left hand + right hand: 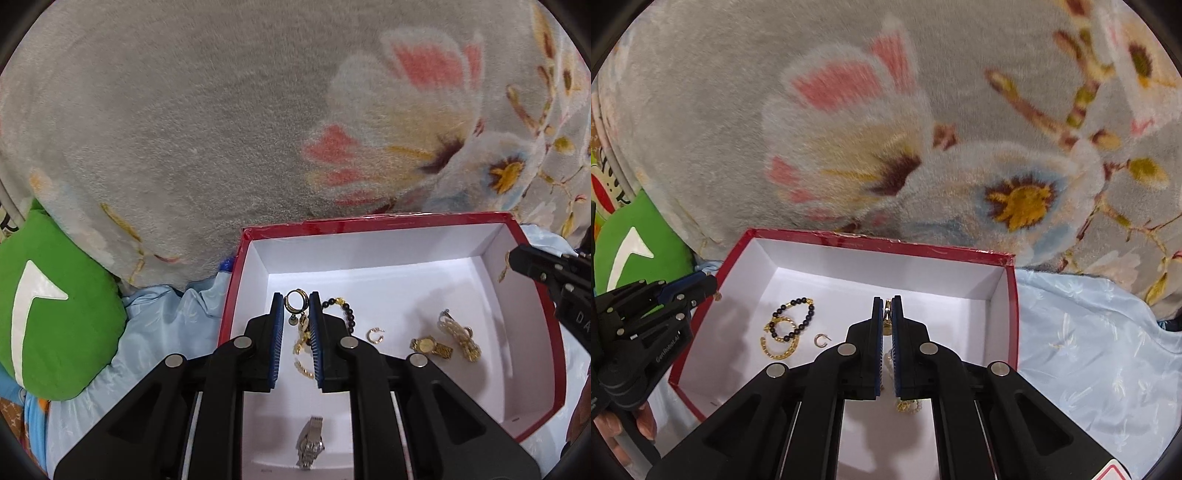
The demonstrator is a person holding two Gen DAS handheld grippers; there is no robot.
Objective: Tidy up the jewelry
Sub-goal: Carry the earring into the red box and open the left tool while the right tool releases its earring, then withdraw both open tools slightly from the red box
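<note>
My left gripper is shut on a dark hoop earring with a small hanging bead, held above the left part of a red box with a white inside. My right gripper is shut on a small gold piece over the same box. On the box floor lie a black bead bracelet, a gold chain, a small hoop, a gold watch, a pearl and gold band and a silver watch.
The box sits on a pale blue sheet, against a grey flowered blanket. A green cushion lies to the left. In the right wrist view the left gripper and a hand show at the left edge.
</note>
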